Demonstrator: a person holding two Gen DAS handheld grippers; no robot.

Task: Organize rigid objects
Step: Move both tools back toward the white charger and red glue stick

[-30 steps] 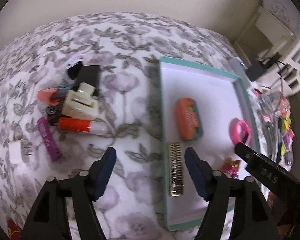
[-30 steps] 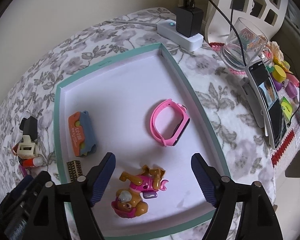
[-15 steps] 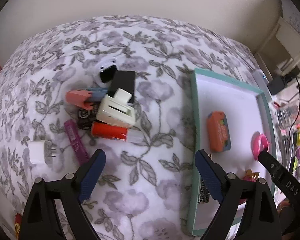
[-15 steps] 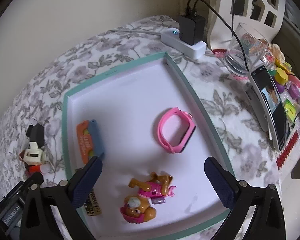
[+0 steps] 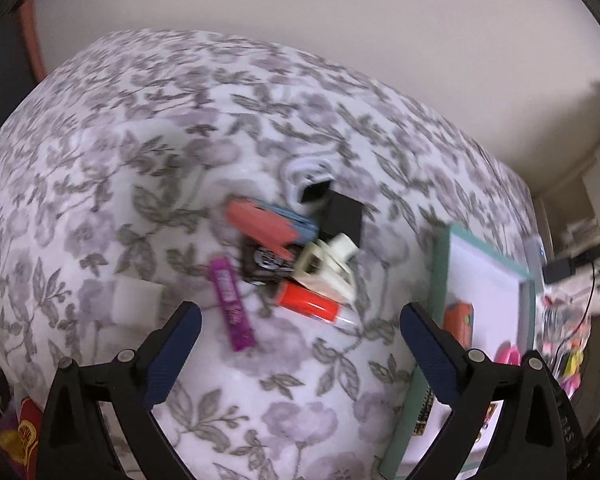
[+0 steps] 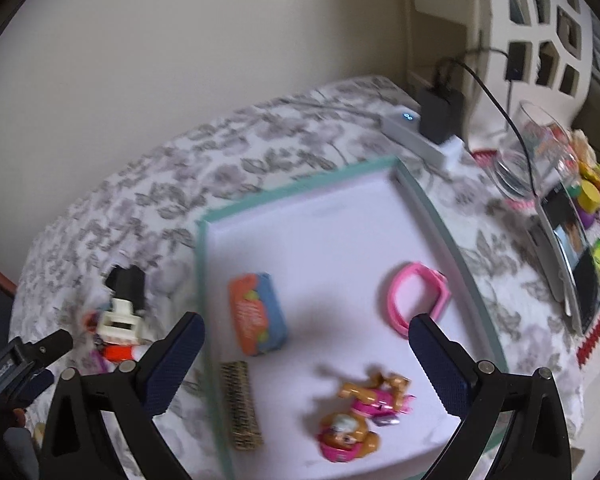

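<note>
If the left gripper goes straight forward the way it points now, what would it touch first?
Probably the red tube: it lies nearest in the line between the open left gripper's fingers, at the front of the pile on the floral cloth. The purple stick lies slightly left of that line. Depth is uncertain.

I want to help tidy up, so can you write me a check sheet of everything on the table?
Surface: floral cloth, soft-looking.
Job's things: tray holds an orange case, pink band, puppy toy and gold bar.
Clutter: pile left of the tray with red tube, purple bar, cream clip, black box, white plug.
Grippers: left gripper and right gripper open, empty.
Cables: black cord from the charger.
Surroundings: glass, phone, wall.
</note>
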